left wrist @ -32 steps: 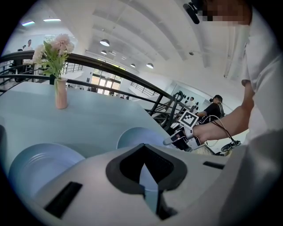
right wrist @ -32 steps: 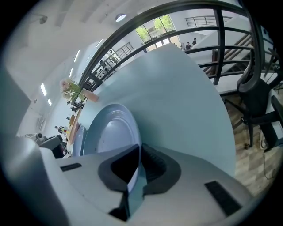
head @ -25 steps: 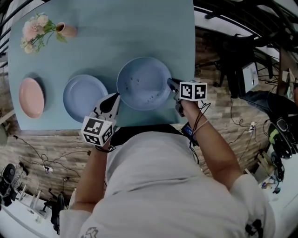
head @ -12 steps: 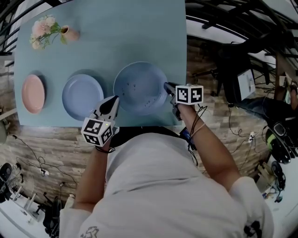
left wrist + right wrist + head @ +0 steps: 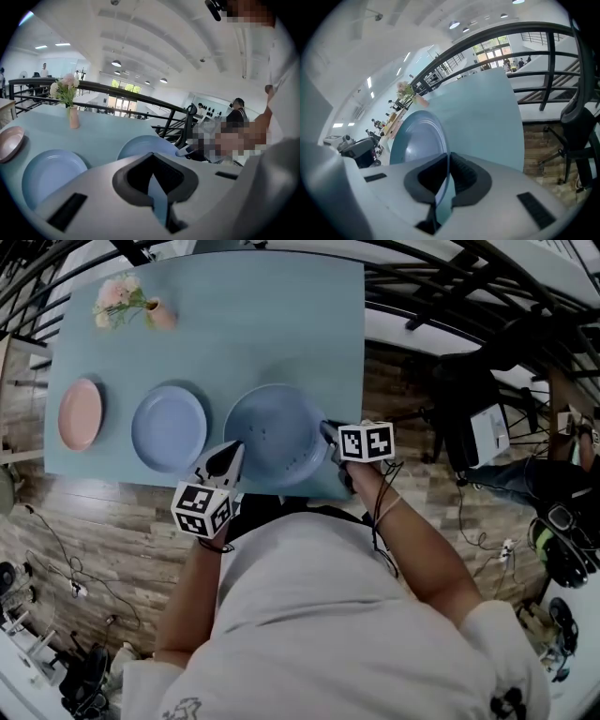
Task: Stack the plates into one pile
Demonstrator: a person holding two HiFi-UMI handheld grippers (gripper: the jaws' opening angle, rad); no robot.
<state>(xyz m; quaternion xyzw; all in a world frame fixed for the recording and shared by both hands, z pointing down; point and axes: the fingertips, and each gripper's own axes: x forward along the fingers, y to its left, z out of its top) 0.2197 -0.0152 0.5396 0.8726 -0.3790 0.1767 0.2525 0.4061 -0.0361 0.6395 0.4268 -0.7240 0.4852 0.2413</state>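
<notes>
There is one table [image 5: 281, 324] and three plates: one pink plate [image 5: 81, 414] at the left, and two blue ones, a smaller blue plate [image 5: 169, 427] in the middle and a larger blue plate [image 5: 272, 432] at the right. One vase [image 5: 160, 316] with one bunch of flowers [image 5: 117, 294] stands far left. Two grippers show: the left gripper [image 5: 234, 449] and the right gripper [image 5: 327, 431].

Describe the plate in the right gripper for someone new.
On the light-blue table, three plates line the near edge. It's the rightmost: the large plate, rim in the right gripper, wider than the medium blue plate and pink plate.
</notes>
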